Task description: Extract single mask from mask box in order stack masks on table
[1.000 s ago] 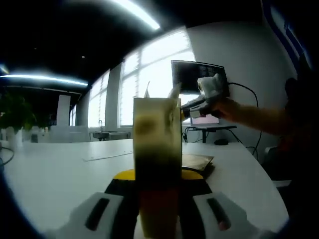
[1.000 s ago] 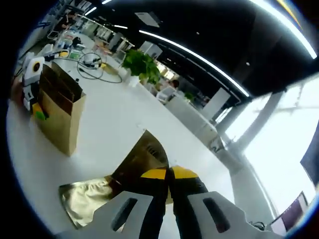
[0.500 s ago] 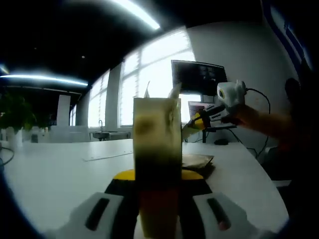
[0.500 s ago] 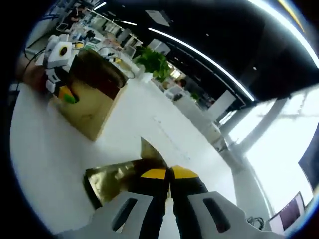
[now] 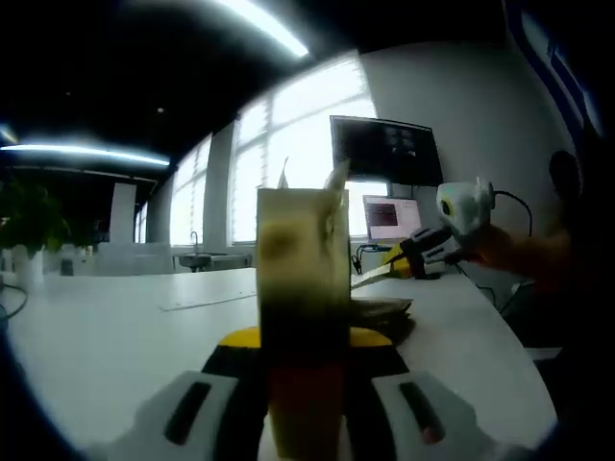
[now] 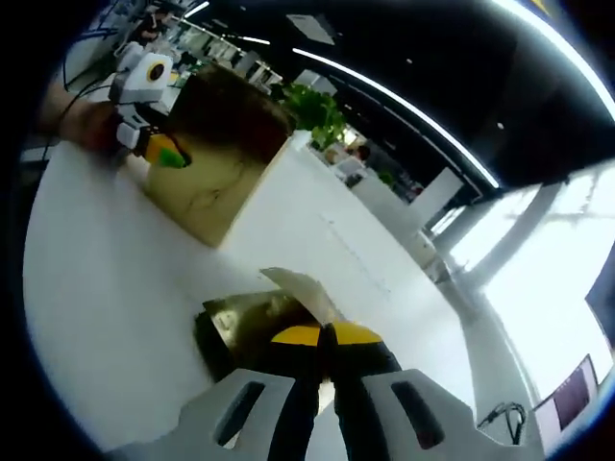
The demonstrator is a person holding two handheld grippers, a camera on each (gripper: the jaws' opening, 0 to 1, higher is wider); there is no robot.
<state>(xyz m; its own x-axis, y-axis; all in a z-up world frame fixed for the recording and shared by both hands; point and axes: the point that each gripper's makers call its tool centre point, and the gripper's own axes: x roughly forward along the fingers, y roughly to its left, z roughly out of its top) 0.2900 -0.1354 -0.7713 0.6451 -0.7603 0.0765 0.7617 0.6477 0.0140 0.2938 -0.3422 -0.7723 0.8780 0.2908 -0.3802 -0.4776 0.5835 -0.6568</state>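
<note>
I see a big white table (image 5: 115,336) in a wide office. Far off there is a green plant (image 6: 317,104), and a dark screen (image 5: 384,149) stands by the bright windows.

In the left gripper view the tall brown mask box (image 5: 303,288) stands right in front of me and blocks the middle of the table. My left gripper (image 5: 306,379) has its jaws closed tight on the box, one on each side. In the right gripper view I see that same box (image 6: 219,158) from farther away, with a hand behind the left gripper (image 6: 159,152) at its side.

My right gripper (image 6: 325,338) is pinched closed on the edge of a thin gold mask packet (image 6: 288,286). It hangs just over a pile of gold packets (image 6: 235,322) lying flat on the table. In the left gripper view the right gripper (image 5: 408,261) comes in from the right, tilted down toward the pile (image 5: 382,309).

The box hides part of the pile. I cannot count the packets.
</note>
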